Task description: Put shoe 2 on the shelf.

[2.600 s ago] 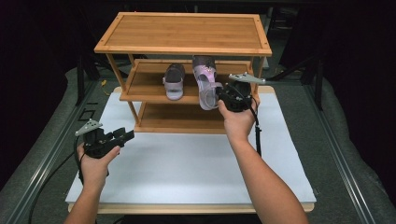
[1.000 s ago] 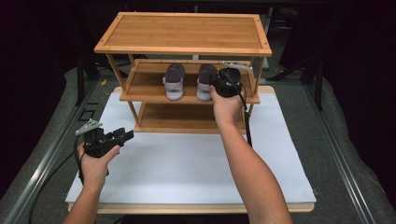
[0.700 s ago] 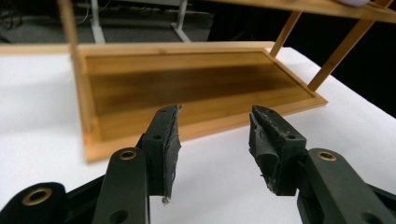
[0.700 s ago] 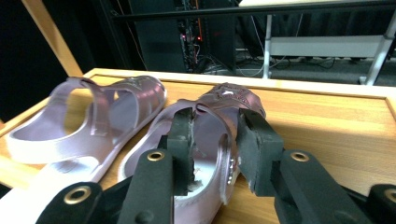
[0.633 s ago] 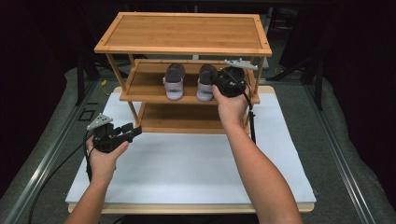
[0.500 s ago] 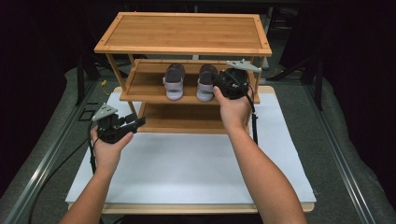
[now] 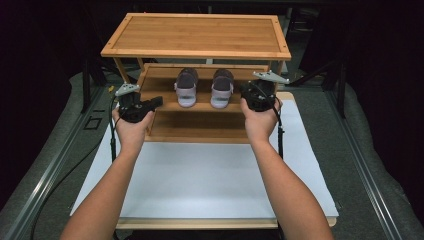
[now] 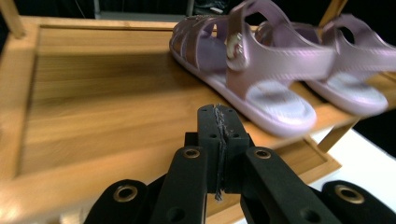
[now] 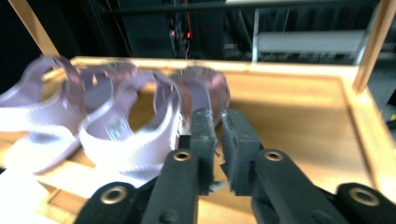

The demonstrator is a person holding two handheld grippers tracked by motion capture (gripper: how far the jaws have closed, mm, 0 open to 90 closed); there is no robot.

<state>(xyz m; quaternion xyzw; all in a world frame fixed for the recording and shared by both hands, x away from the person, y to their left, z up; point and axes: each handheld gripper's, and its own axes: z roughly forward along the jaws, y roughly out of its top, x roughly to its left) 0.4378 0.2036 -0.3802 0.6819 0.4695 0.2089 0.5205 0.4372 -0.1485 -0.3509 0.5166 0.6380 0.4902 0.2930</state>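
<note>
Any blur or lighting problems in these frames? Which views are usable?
High view: sharp, evenly lit on the rack and white board, surroundings very dark. Left gripper view: jaws crisp, left gripper shut on nothing; the sandals are slightly soft. Right gripper view: motion blur smears the sandals and shelf, right gripper with a narrow gap between its pads, background dim.

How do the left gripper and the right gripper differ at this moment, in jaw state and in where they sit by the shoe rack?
The left gripper has just closed, its pads meeting with nothing between them; the right gripper has been closing, a narrow empty gap still between its pads. The left gripper sits at the left end of the shoe rack, beside the left sandal; the right gripper sits at the right end, beside the right sandal. Both hold nothing.
</note>
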